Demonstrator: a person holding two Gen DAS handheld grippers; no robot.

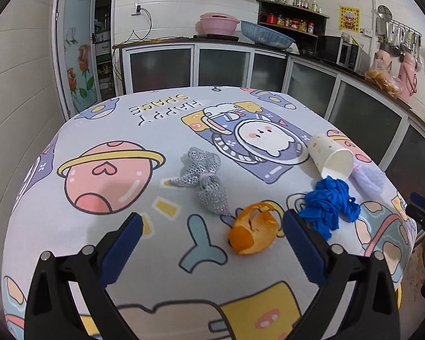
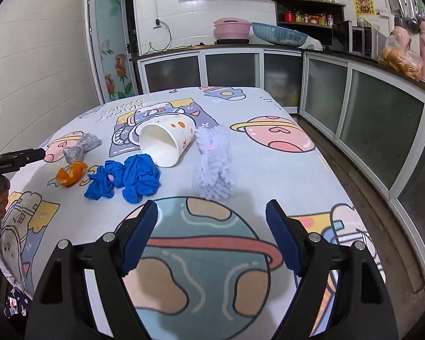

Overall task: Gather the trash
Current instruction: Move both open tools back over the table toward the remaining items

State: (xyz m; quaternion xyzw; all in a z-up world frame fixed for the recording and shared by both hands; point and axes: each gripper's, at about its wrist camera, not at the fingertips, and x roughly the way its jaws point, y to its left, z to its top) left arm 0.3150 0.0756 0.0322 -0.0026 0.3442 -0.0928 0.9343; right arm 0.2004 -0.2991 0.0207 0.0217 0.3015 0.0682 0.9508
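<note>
Trash lies on a cartoon space tablecloth (image 1: pixel 104 221). An orange peel (image 1: pixel 252 229) sits just ahead of my left gripper (image 1: pixel 212 223), which is open and empty above the cloth. Beyond it lie a silver foam net (image 1: pixel 204 181), a crumpled blue glove (image 1: pixel 330 204), a tipped white paper cup (image 1: pixel 330 155) and a lilac foam net (image 1: pixel 368 178). My right gripper (image 2: pixel 212 212) is open and empty, just short of the lilac net (image 2: pixel 214 164). The right wrist view also shows the cup (image 2: pixel 167 141), glove (image 2: pixel 127 180), peel (image 2: pixel 70 174) and silver net (image 2: pixel 80 147).
Kitchen cabinets (image 1: pixel 221 65) with a counter run behind and to the right of the table. A pink basin (image 1: pixel 219 22) and blue basket (image 1: pixel 266 34) stand on the counter. The floor gap (image 2: pixel 362 187) lies along the table's right edge.
</note>
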